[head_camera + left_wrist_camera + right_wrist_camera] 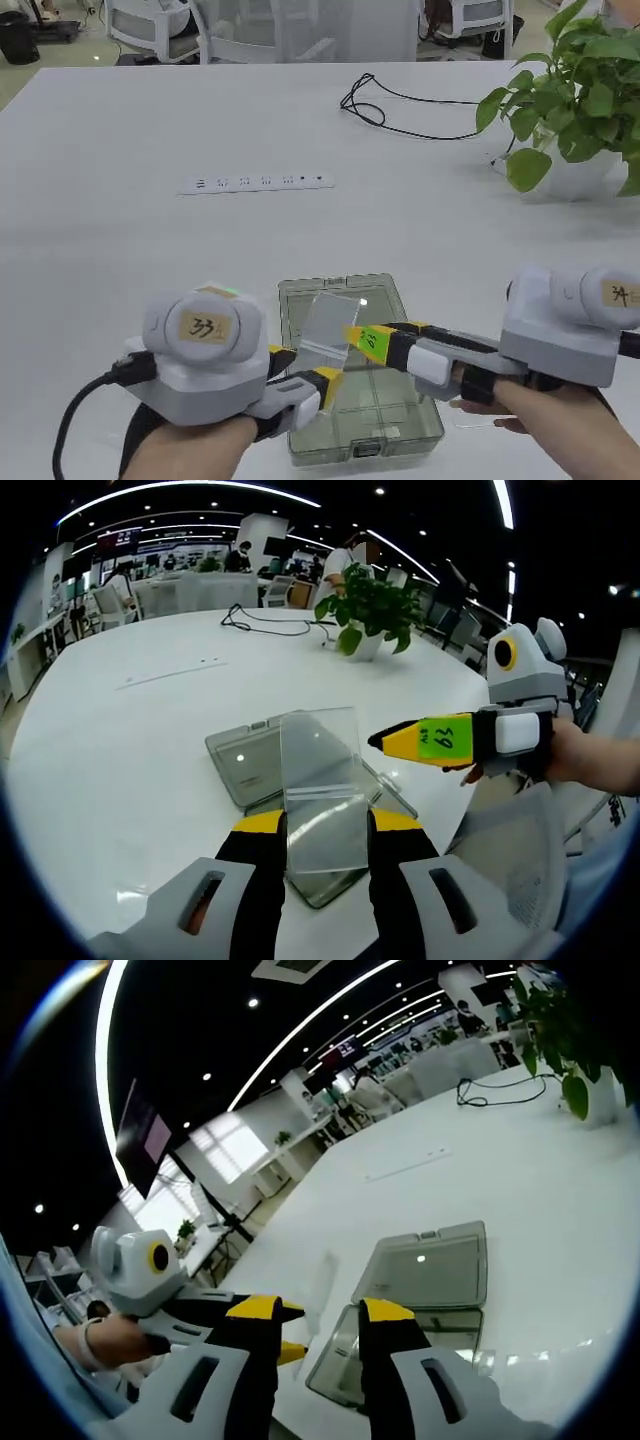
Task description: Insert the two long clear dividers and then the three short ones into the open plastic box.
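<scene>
The clear divider (320, 780) is the hardest thing for me to read. It is see-through, its edges fade against the box behind it, and in the right gripper view it comes through as a faint pale strip. My left gripper (328, 822) has its jaws closed in on the divider's two side edges and holds it upright over the open plastic box (410, 410). In the head view that gripper covers the box's near left corner. Lines inside the tinted base could be a divider already seated, but I cannot tell. My right gripper (362, 338) reaches in from the right, its tip just beside the held divider's edge; I cannot make out whether they touch. In its own view its jaws stand apart with bare table (150, 250) showing between them. A faint clear piece (478, 422) lies by my right hand (520, 405), too dim to name. I count one box with its lid (385, 300) laid open, one divider I am sure of, two grippers, one power strip (255, 182) and one black cable (400, 105). There is also one potted plant (570, 90), cut off at the right edge.
</scene>
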A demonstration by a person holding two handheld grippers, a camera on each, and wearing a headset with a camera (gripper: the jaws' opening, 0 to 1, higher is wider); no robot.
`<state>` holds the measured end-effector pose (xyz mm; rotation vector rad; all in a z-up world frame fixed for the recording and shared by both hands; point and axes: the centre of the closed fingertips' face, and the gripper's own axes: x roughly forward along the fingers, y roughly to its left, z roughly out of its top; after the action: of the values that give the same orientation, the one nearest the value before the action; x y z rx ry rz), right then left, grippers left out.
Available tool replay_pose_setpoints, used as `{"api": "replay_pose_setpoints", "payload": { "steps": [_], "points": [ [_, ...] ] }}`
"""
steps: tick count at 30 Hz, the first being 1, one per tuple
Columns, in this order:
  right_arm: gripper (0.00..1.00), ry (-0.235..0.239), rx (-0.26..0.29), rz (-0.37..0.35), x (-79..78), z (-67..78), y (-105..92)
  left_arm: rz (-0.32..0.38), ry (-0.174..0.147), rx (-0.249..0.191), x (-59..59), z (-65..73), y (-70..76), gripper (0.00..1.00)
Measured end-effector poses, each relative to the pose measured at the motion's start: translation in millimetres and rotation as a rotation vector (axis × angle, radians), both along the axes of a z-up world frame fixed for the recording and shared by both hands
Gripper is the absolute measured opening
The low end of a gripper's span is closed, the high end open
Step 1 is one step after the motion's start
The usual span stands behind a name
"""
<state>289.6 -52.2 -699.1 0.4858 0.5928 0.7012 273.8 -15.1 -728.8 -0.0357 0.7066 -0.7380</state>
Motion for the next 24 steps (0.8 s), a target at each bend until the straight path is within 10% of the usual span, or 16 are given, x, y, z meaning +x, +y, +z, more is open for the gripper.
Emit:
{"api": "replay_pose_setpoints", "payload": {
  "steps": [24],
  "points": [
    [0.04,0.097,0.005,0.018,0.3,-6.6,10.4,-0.001,-0.028,-0.046,-0.1,9.2,-10.2,0.3]
  ]
}}
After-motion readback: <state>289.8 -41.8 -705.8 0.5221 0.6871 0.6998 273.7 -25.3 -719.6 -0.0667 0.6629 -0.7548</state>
